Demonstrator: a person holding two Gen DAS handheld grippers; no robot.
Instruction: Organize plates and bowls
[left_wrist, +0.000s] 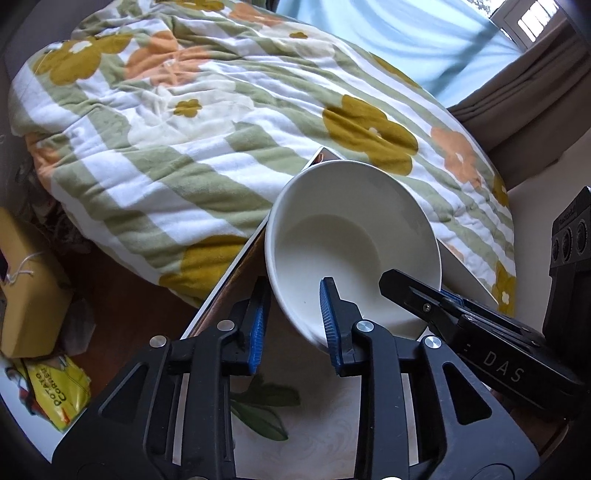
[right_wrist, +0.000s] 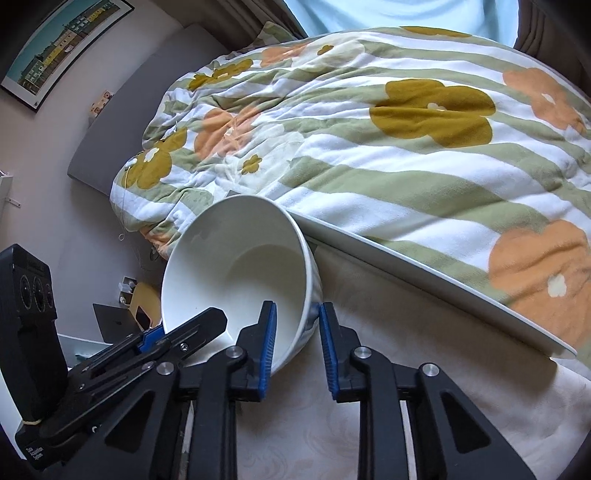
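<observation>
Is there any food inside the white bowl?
No, the white bowl shows only its bare, smooth inside in the left wrist view, with one blue-padded finger of the left tool reaching over its rim.

Rumpled quilt (left_wrist: 229, 122), green and white stripes with mustard and orange flowers, covers the bed behind a white-edged table (right_wrist: 424, 258). Pale blue curtain (left_wrist: 406, 40) beyond, brown drape (left_wrist: 517, 103) beside it. Yellow snack packet (left_wrist: 55, 391) and cardboard box (left_wrist: 29, 288) on the floor. Framed picture of coloured houses (right_wrist: 62, 48) on the wall.
</observation>
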